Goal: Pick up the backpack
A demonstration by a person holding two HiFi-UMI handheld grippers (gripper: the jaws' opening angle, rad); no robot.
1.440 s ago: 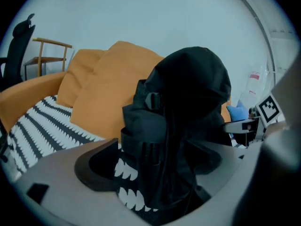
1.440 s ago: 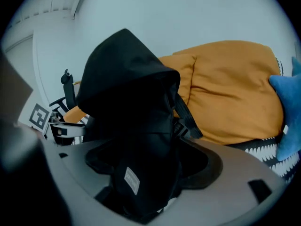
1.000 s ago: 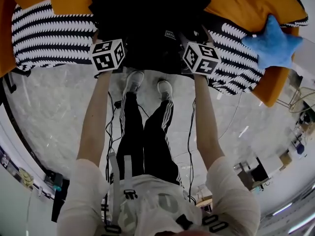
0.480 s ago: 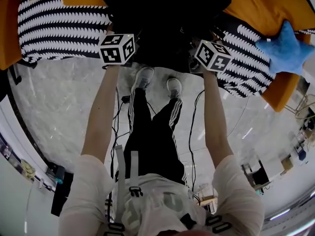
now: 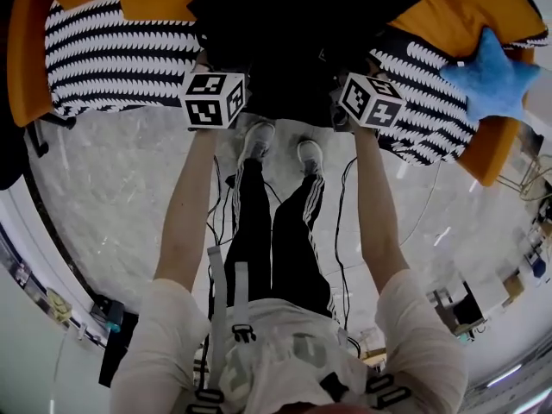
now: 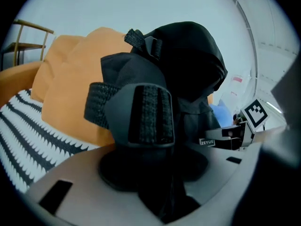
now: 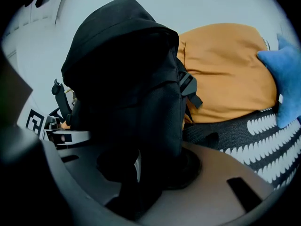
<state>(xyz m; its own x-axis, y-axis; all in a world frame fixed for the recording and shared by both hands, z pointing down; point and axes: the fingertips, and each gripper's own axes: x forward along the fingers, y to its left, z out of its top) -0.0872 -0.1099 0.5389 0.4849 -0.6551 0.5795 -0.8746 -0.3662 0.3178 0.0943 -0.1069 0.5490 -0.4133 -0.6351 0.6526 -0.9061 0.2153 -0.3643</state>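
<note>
The black backpack (image 5: 293, 33) stands on the sofa against the orange cushions. My left gripper (image 5: 226, 74) reaches into its lower left side. In the left gripper view the jaws are closing on a padded shoulder strap (image 6: 146, 114), and black fabric fills the gap at the left gripper (image 6: 157, 175). My right gripper (image 5: 347, 78) is at the backpack's lower right. Its jaws are also closing, with the backpack (image 7: 127, 79) bunched between them at the right gripper (image 7: 141, 175). The fingertips are hidden in the dark fabric in the head view.
A black-and-white striped blanket (image 5: 121, 59) covers the sofa seat, with orange cushions (image 5: 466, 7) behind. A blue star-shaped pillow (image 5: 493, 74) lies at the right. Below are the marble floor (image 5: 103, 205), cables, and the person's legs and shoes (image 5: 259, 141).
Both marker cubes have shifted a little to the right and stay at the backpack's lower edge. The sofa and backpack sit slightly differently in the head view.
</note>
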